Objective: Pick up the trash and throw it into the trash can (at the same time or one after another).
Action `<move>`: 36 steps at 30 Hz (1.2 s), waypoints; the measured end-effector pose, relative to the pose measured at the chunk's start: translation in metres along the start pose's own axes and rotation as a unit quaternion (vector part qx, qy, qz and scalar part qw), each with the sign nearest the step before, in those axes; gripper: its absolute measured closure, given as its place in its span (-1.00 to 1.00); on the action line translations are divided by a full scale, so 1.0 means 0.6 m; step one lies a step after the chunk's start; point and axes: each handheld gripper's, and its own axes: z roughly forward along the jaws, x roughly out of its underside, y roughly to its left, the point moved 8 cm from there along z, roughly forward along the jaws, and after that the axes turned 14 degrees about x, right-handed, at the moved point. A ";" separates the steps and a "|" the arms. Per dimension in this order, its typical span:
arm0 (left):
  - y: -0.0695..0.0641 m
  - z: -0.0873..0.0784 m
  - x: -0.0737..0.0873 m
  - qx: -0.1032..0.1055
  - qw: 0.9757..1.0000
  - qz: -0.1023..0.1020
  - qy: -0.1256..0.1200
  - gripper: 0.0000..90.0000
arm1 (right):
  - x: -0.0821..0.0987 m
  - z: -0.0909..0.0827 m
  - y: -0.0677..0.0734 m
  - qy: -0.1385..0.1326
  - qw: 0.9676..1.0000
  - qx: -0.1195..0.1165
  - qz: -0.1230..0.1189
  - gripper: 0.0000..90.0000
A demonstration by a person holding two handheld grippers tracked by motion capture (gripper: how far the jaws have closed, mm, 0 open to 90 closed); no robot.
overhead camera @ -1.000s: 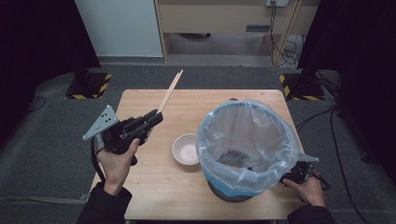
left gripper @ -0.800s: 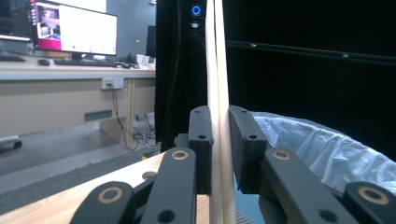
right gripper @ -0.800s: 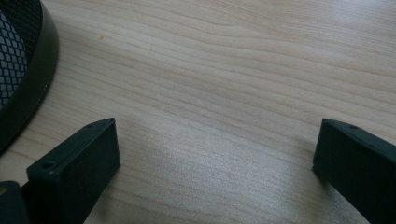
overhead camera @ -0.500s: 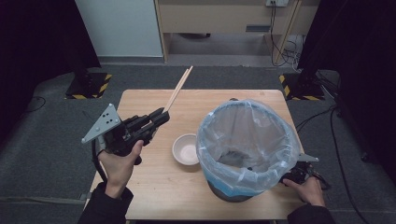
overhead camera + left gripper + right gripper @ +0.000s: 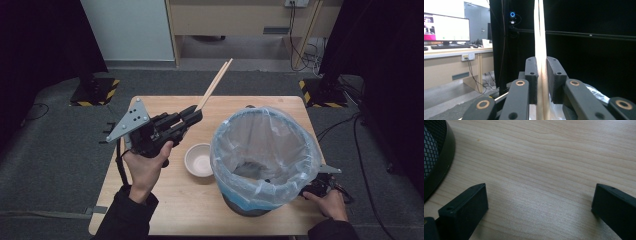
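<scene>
My left gripper (image 5: 192,116) is raised above the left half of the wooden table (image 5: 165,200), its jaws clamped tight on a pair of pale wooden chopsticks (image 5: 215,84). The chopsticks stick out past the jaws, slanting up and away toward the far edge of the table. In the left gripper view the chopsticks (image 5: 539,37) run straight up between the two black jaws, pinched on both sides. A small white bowl (image 5: 198,160) sits on the table just below and to the right of that gripper, beside a round black mesh bin (image 5: 245,207) lined with a clear plastic bag (image 5: 265,150). My right gripper (image 5: 320,187) rests low on the table at the bin's near right side. In the right gripper view its jaws stand wide apart over bare wood with nothing between them, and the bin's mesh wall (image 5: 434,155) curves in at the left edge.
</scene>
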 end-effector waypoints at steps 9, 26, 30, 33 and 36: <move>-0.004 0.035 0.004 0.015 1.000 -0.006 0.002 0.77 | 0.000 0.000 0.000 0.000 1.000 0.000 0.000 -0.98; -0.016 0.092 0.018 0.039 0.999 -0.014 0.011 0.77 | 0.000 0.000 0.000 0.000 1.000 0.000 0.000 -0.98; -0.019 0.105 0.025 0.044 0.999 -0.016 0.015 0.77 | 0.000 0.000 0.000 0.000 1.000 0.000 0.000 -0.99; -0.021 0.114 0.029 0.047 0.999 -0.017 0.019 0.77 | 0.000 0.000 0.000 0.000 1.000 0.000 0.000 -0.99; -0.026 0.126 0.031 0.053 0.998 -0.018 0.018 0.77 | 0.000 0.000 0.000 0.000 1.000 0.000 0.000 -0.98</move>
